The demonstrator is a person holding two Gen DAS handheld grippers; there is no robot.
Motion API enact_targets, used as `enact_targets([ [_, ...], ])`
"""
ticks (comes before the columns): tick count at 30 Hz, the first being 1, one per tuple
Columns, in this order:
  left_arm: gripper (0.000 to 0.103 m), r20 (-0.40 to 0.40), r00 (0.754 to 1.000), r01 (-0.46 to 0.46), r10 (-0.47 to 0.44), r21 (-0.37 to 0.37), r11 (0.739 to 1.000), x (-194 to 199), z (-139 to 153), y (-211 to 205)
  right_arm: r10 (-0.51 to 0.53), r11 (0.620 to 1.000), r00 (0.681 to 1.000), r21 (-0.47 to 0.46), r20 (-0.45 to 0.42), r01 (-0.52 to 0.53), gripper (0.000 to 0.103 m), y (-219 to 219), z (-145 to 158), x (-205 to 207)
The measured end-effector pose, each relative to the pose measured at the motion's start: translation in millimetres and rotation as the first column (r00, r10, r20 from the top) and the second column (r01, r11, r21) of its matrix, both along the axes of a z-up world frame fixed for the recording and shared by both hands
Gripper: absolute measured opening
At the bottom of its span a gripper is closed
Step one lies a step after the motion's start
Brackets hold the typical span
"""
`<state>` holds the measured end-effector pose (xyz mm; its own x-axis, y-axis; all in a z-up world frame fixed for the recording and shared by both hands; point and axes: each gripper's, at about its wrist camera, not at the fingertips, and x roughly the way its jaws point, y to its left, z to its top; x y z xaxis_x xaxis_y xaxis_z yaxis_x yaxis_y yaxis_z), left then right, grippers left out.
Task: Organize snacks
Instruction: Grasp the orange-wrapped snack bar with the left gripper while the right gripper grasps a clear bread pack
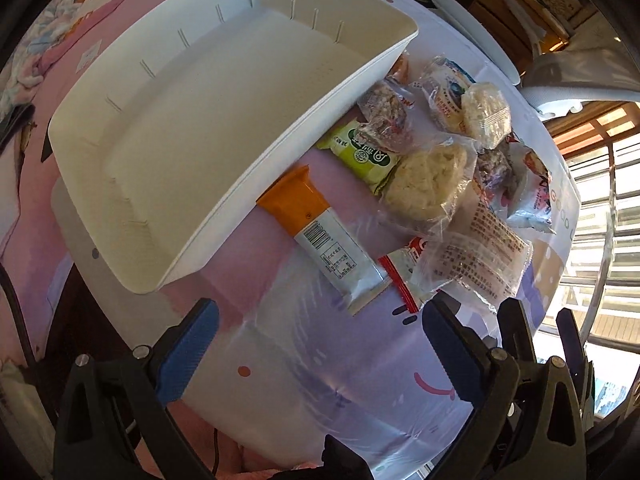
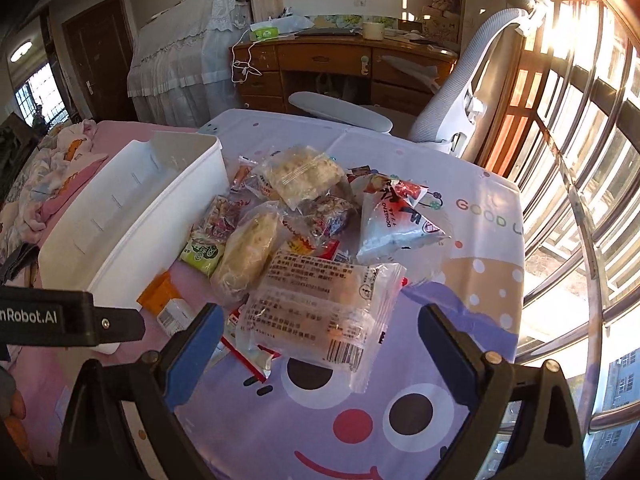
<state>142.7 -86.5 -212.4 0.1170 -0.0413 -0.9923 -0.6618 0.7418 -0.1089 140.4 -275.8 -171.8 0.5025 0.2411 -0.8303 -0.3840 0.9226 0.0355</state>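
An empty white bin (image 1: 224, 112) stands on the table, left of a heap of wrapped snacks; it also shows in the right wrist view (image 2: 132, 216). Beside its wall lies an orange-and-white bar (image 1: 320, 232), then a green packet (image 1: 368, 156), a clear-wrapped rice cake (image 1: 424, 180) and a clear printed packet (image 2: 320, 312). My left gripper (image 1: 316, 344) is open and empty, just short of the bar. My right gripper (image 2: 320, 344) is open and empty, its jaws to either side of the printed packet's near end. A triangular rice ball packet (image 2: 396, 224) lies further back.
The table has a lilac cartoon cloth (image 2: 360, 420). A white office chair (image 2: 460, 92) and a wooden desk (image 2: 320, 64) stand behind it. Window bars (image 2: 580, 160) run along the right. A pink bed with clothes (image 2: 60, 168) is at the left.
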Motion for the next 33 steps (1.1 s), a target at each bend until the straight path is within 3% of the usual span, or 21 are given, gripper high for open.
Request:
enact_targets([
  [4,0.100,-0.037,0.996,-0.079,0.078,-0.031,0.996,4,-22,6,0.010,1.000,1.000,-0.001,-0.012,-0.010,0.098,1,-18,5],
  [15,0.097,-0.123,0.976,-0.186,0.178,-0.061,0.981,12,-70,15,0.062,0.998,0.998,-0.021,-0.001,-0.062,0.098,18,-46,15],
  [30,0.079,-0.158,0.958,-0.261,0.240,-0.127,0.957,6,-106,40,0.081,0.993,0.996,-0.091,0.030,-0.077,0.098,38,-65,21],
  [33,0.071,-0.176,0.955,-0.265,0.241,-0.131,0.955,11,-113,45,0.088,0.991,0.996,-0.103,0.022,-0.085,0.098,40,-69,20],
])
